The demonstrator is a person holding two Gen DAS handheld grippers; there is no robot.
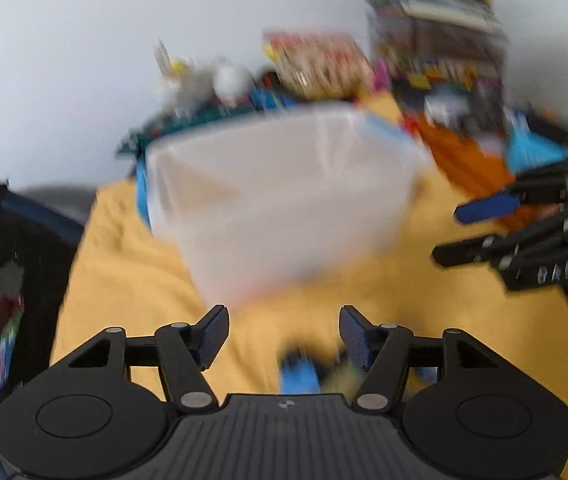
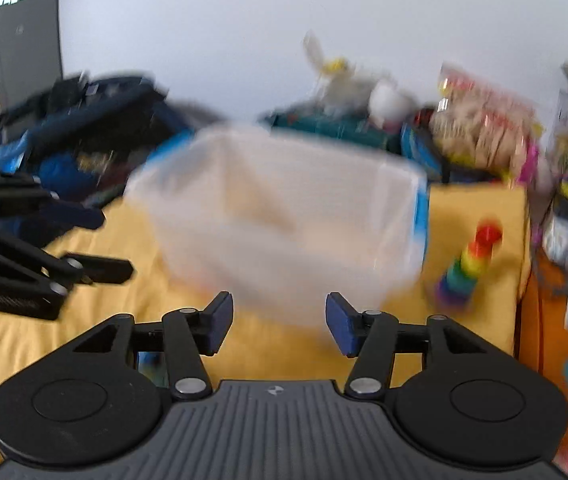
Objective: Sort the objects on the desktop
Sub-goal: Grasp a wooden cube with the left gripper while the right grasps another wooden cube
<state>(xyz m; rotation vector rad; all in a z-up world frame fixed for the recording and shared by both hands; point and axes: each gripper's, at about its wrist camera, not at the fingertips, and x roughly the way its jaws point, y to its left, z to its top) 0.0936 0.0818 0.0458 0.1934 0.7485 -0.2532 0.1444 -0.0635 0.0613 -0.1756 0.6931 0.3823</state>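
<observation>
A translucent white plastic bin [image 1: 280,208] with a blue rim stands on the yellow cloth [image 1: 132,280]; it also shows in the right wrist view [image 2: 284,216]. My left gripper [image 1: 284,334] is open and empty, just short of the bin. A small blue and yellow object [image 1: 299,372] lies under its jaws, blurred. My right gripper [image 2: 279,326] is open and empty in front of the bin. A rainbow stacking toy [image 2: 469,266] stands upright to the bin's right. Each gripper shows in the other's view: the right one [image 1: 479,232], the left one [image 2: 96,244].
Behind the bin lie a white plush toy [image 2: 363,88], a snack bag [image 2: 483,128] and a teal box [image 2: 331,126]. A dark bag [image 2: 96,120] sits at the left, stacked boxes [image 1: 439,40] at the right. Both views are motion-blurred.
</observation>
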